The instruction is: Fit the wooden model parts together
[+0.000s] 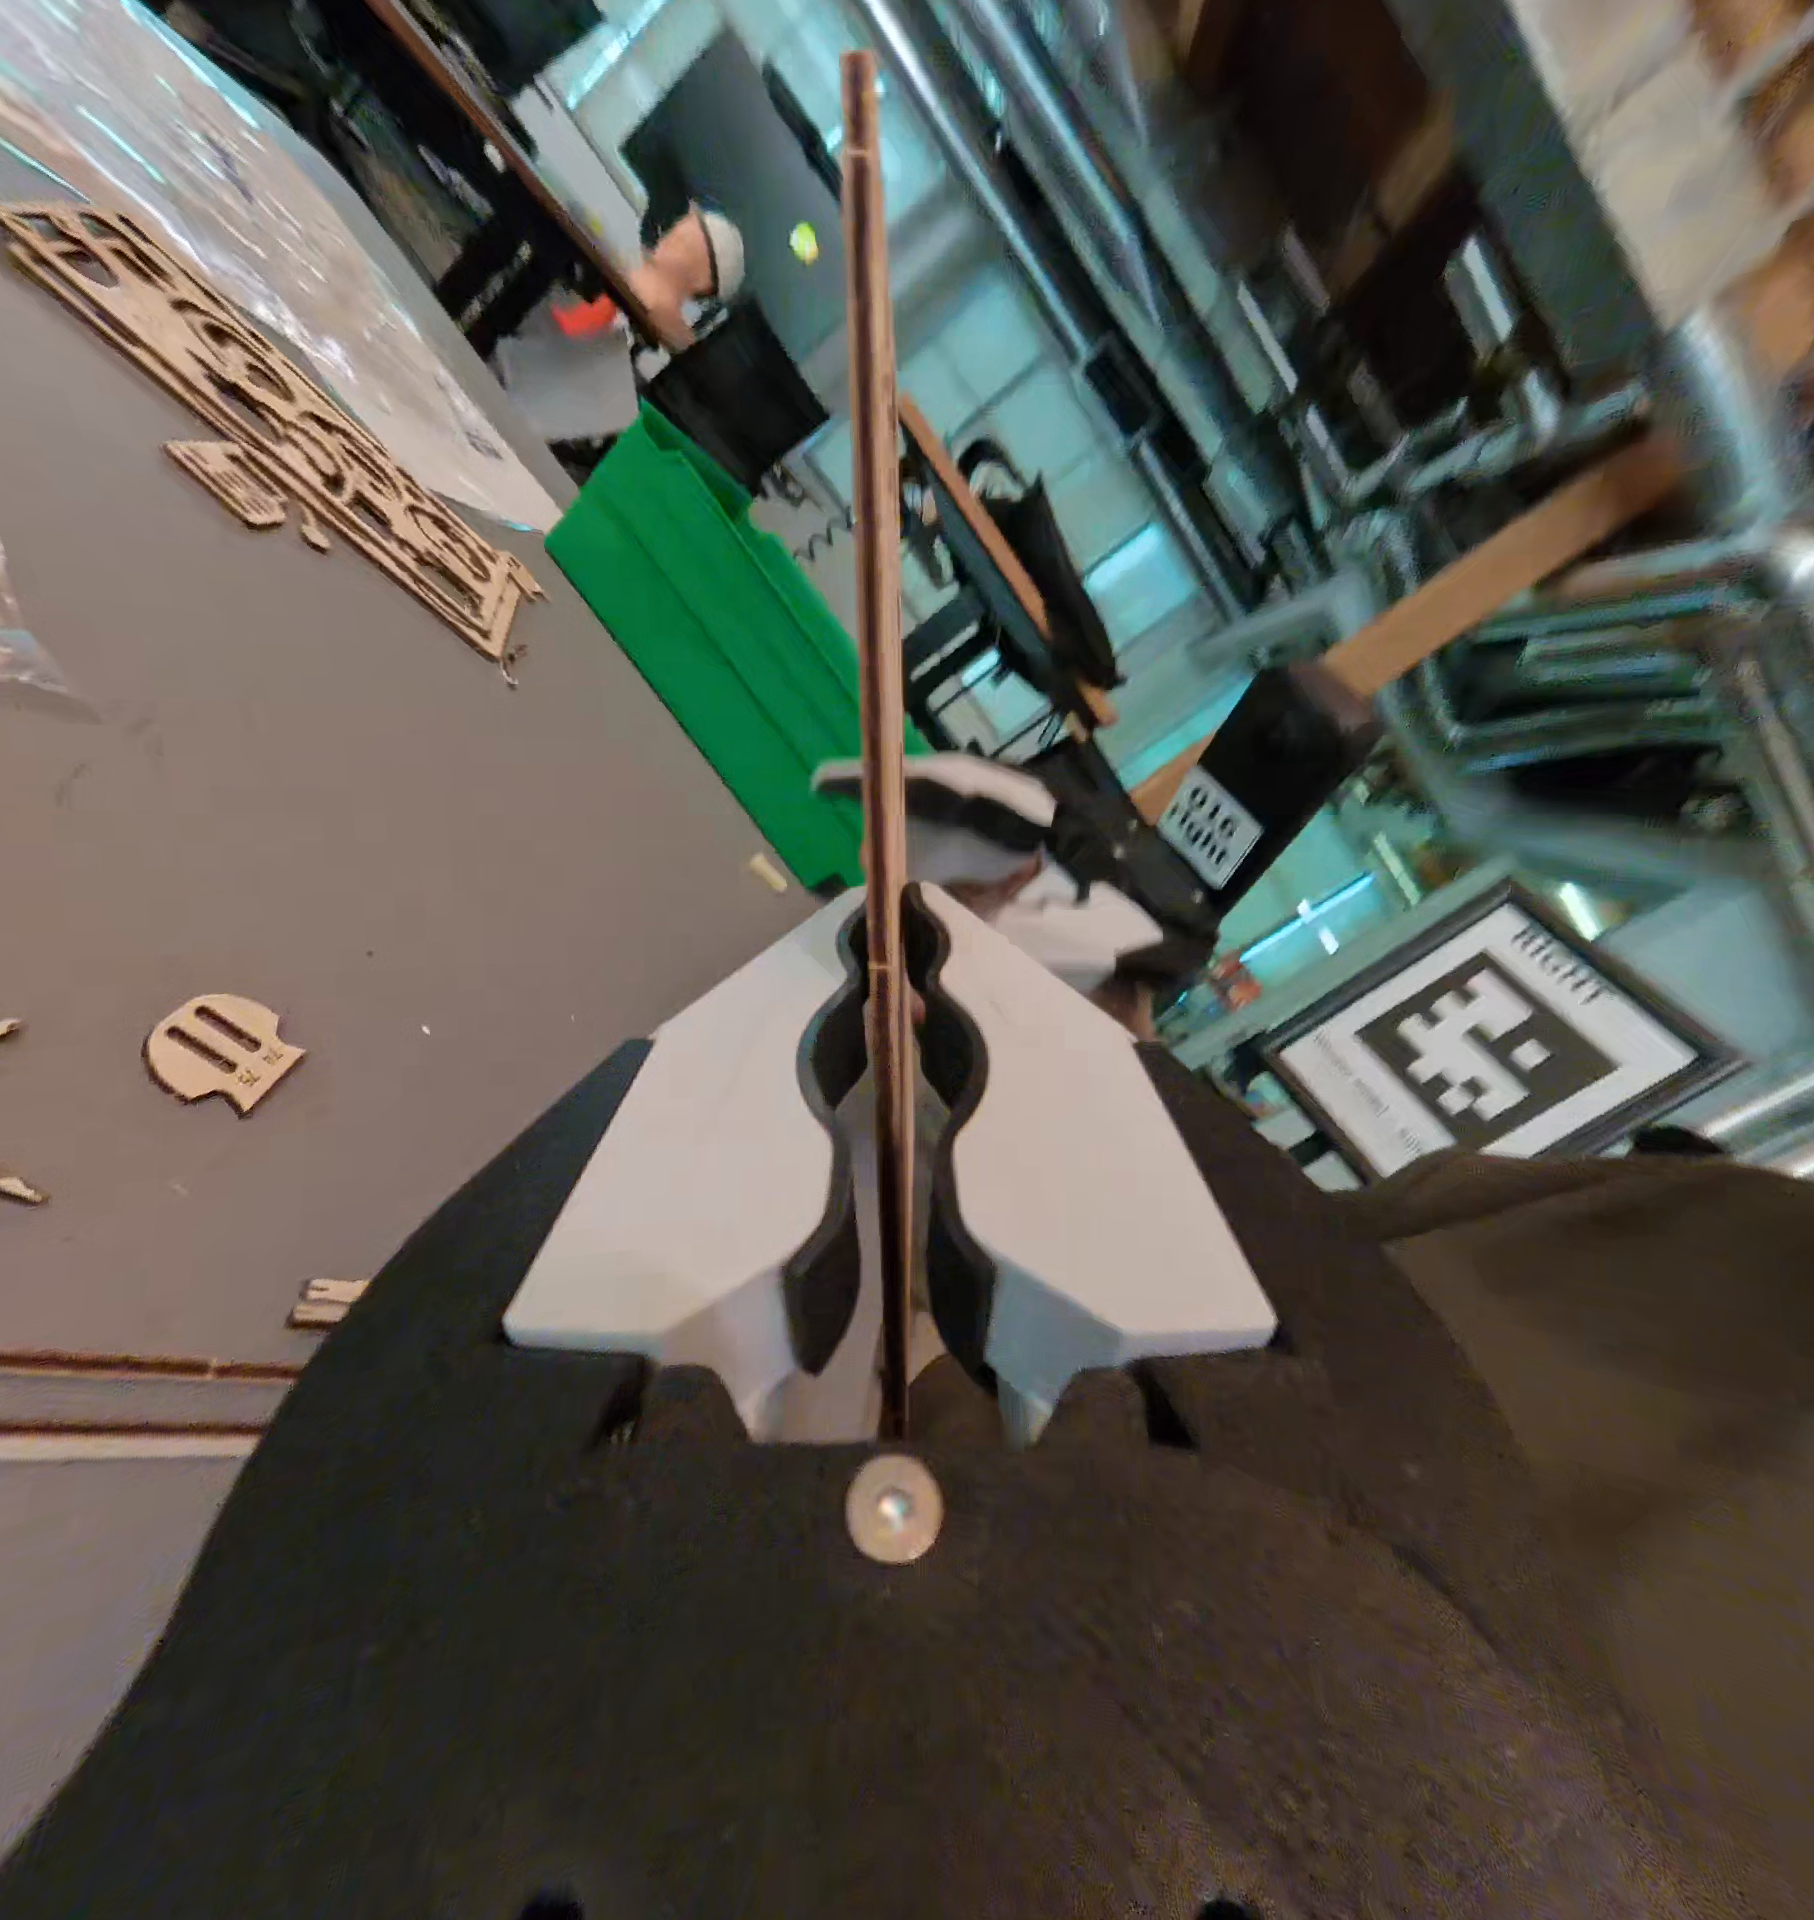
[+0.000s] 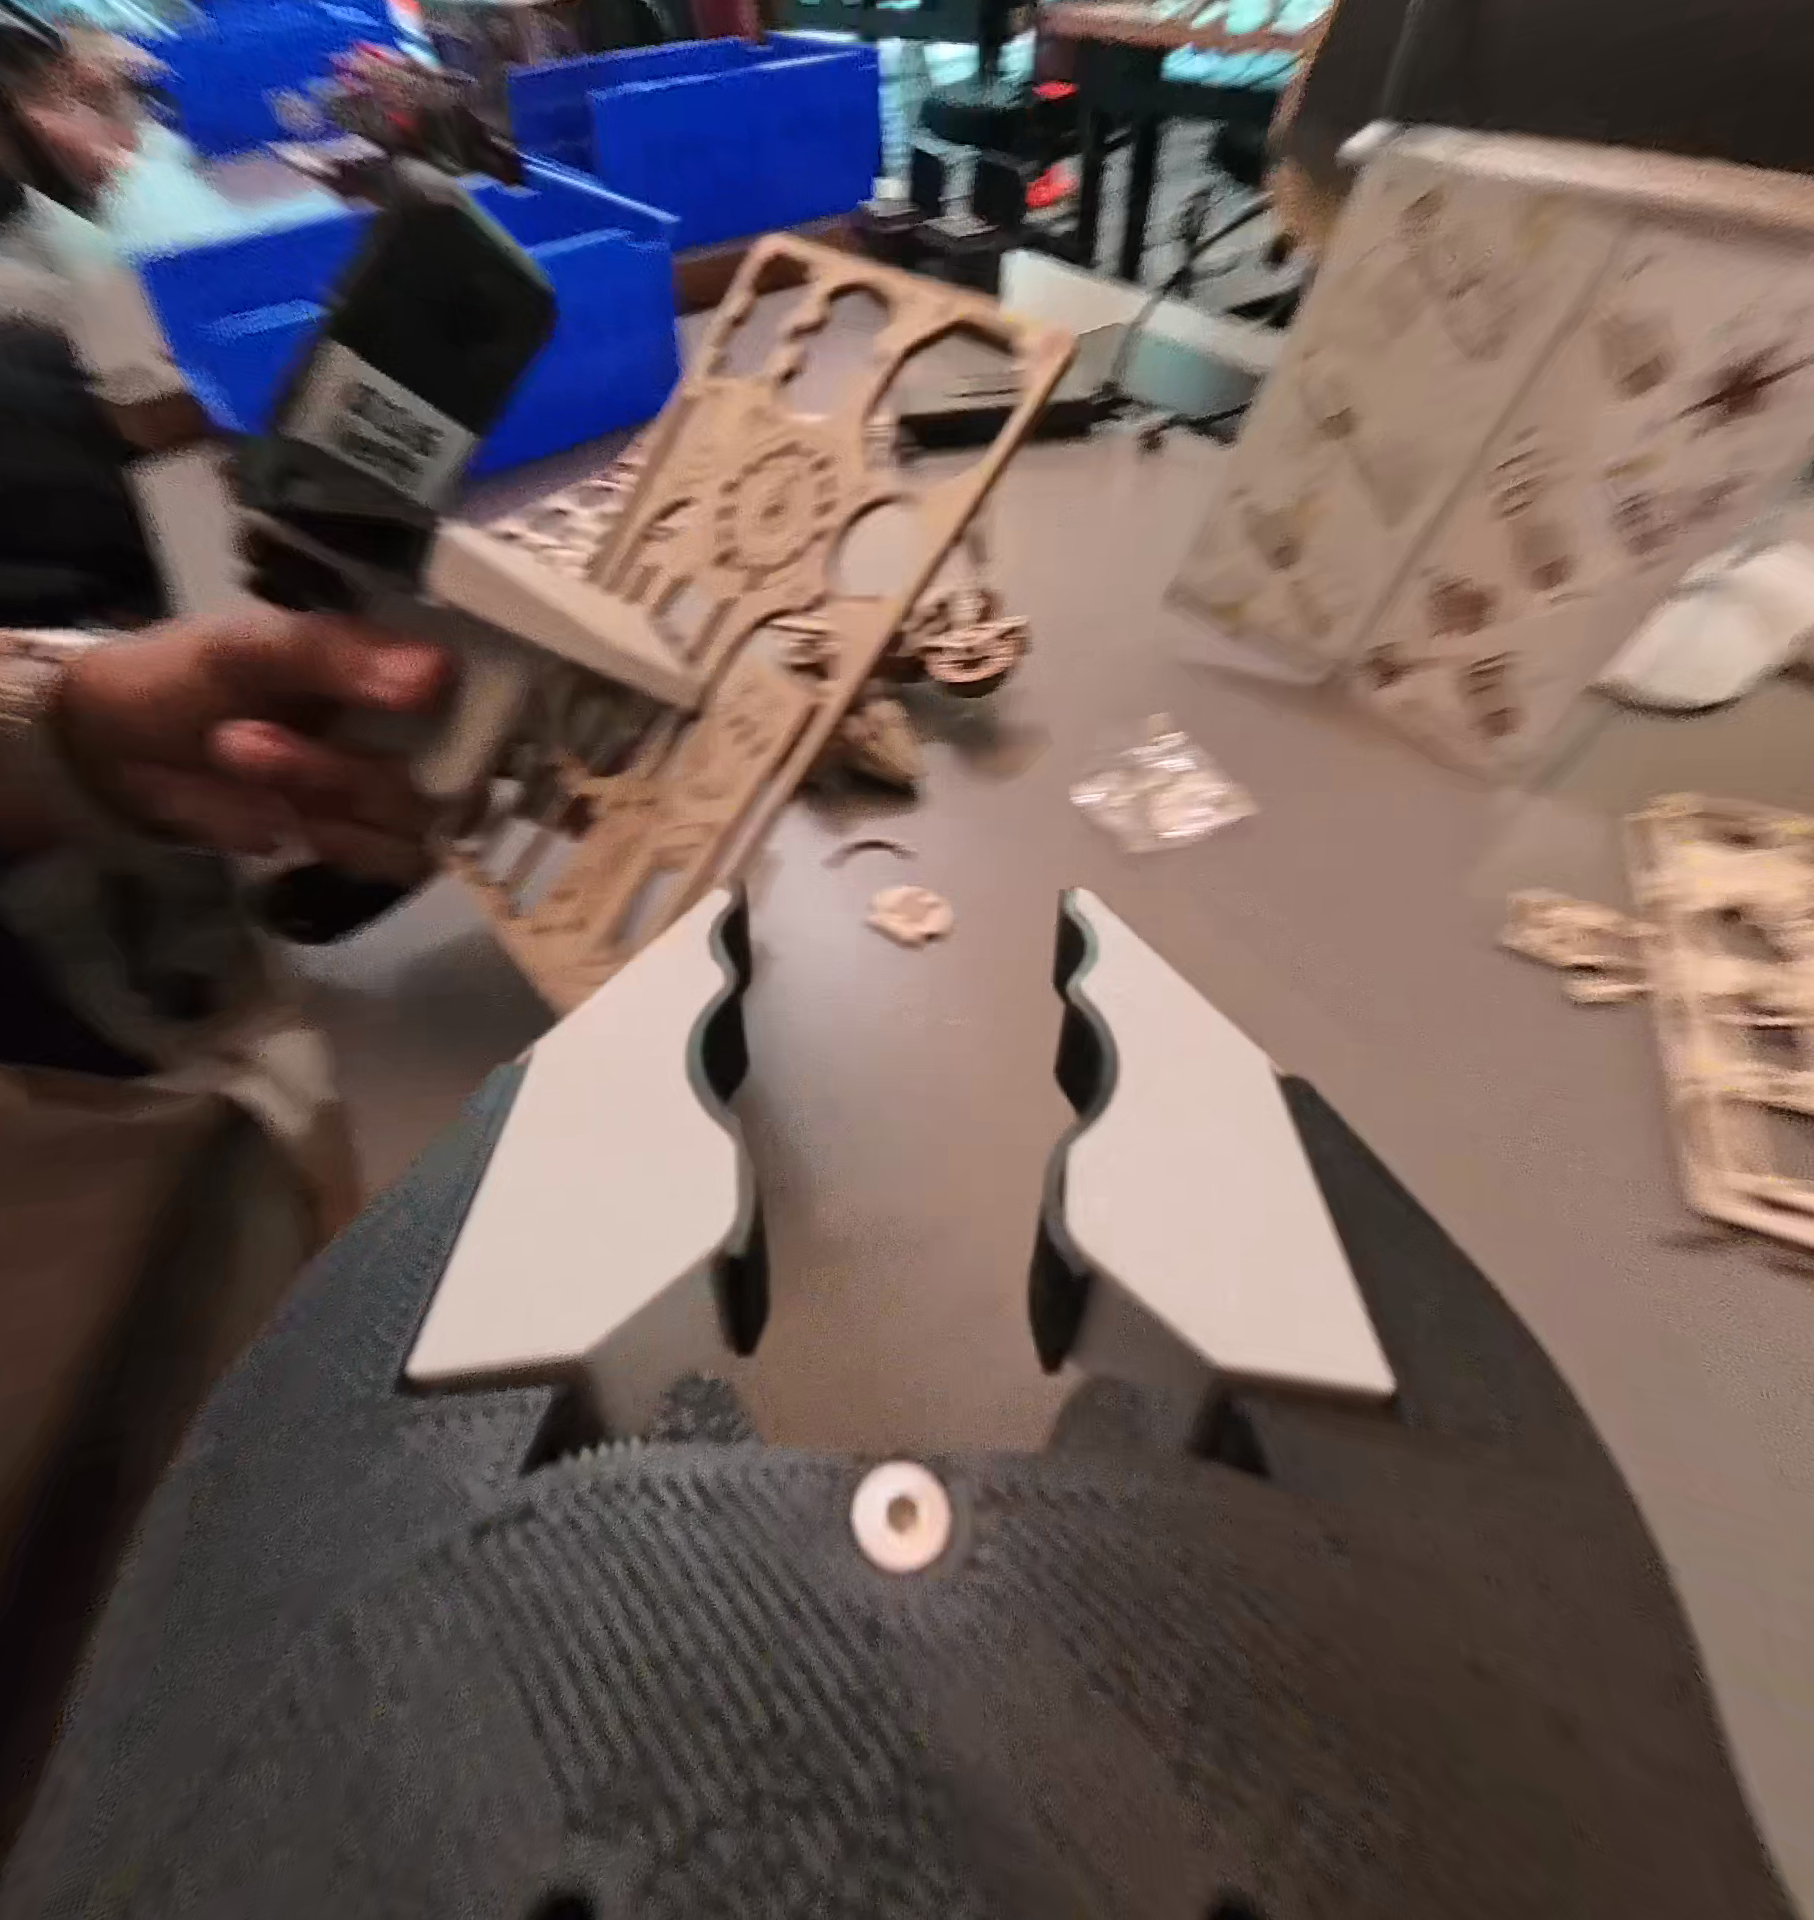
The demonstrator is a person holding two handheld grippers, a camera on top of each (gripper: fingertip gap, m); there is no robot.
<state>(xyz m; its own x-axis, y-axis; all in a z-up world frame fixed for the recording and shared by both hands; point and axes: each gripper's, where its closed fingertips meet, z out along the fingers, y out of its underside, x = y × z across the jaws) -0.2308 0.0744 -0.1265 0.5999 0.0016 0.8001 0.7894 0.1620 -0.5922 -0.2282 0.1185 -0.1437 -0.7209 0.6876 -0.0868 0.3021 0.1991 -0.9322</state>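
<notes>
My left gripper [image 1: 887, 914] is shut on a thin wooden parts sheet [image 1: 875, 520], which I see edge-on standing straight up between the pads. In the right wrist view the same laser-cut sheet [image 2: 778, 499] is held tilted above the grey table [image 2: 1298, 935] by the left gripper [image 2: 570, 623], with a hand behind it. My right gripper [image 2: 903, 914] is open and empty, just right of the sheet's lower edge. A small loose wooden piece [image 2: 911, 914] and a curved piece [image 2: 867, 852] lie on the table beyond its fingertips.
A partly built wheeled wooden model [image 2: 960, 634], a clear plastic bag [image 2: 1157, 795], a printed instruction sheet [image 2: 1505, 416] and more wooden sheets [image 2: 1755, 1018] are on the table. Blue bins [image 2: 591, 260] stand behind. In the left wrist view, cut-out frames [image 1: 259, 416], small pieces [image 1: 222, 1049] and a green bin [image 1: 695, 623] show.
</notes>
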